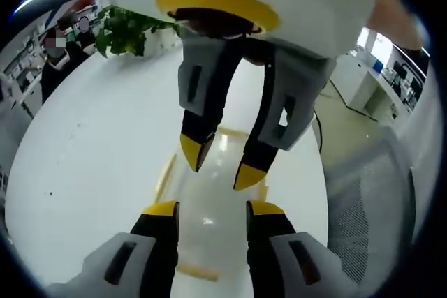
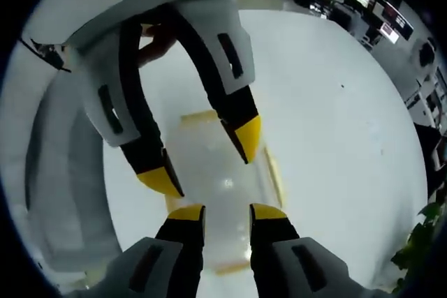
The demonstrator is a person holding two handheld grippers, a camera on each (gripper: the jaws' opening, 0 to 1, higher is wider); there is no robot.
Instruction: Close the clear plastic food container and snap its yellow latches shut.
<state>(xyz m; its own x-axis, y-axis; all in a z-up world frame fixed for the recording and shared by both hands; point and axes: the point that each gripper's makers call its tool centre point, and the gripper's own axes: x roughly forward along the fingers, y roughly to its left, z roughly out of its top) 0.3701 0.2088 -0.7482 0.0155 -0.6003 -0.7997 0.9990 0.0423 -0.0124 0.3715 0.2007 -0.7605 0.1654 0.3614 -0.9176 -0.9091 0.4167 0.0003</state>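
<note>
One clear plastic food container (image 1: 209, 207) lay flat on the round white surface (image 1: 98, 172), and everything else is placed from it. In the left gripper view, the left gripper (image 1: 207, 209) hovered over the container's near end, its two yellow-tipped fingers (image 1: 162, 209) parted with a gap between them and nothing held in that gap. The right gripper (image 1: 222, 162) came in from the container's far end, pointing back toward the camera, its two fingers likewise spread apart and empty, their tips hanging above the lid.

Yellow latches showed at the container's edges: one along its left side (image 1: 165, 176), one at the far end (image 1: 234, 132) behind the right gripper's tips, and one at the near end (image 1: 197, 271) between the left gripper's fingers. Whether any of them was snapped down cannot be told, and whether the fingertips touched the lid cannot be told either.

In the right gripper view the container (image 2: 216, 172) lay the other way round. The right gripper (image 2: 226, 213) stood open over its near end, the left gripper (image 2: 206, 162) open over its far end. Three latches were seen here: far end (image 2: 199, 116), right side (image 2: 274, 172), near end (image 2: 230, 267).

Beyond the container, a green leafy plant (image 1: 129, 29) stood at the surface's far edge, and one grey mesh chair (image 1: 370, 200) sat beside the surface on the right.
</note>
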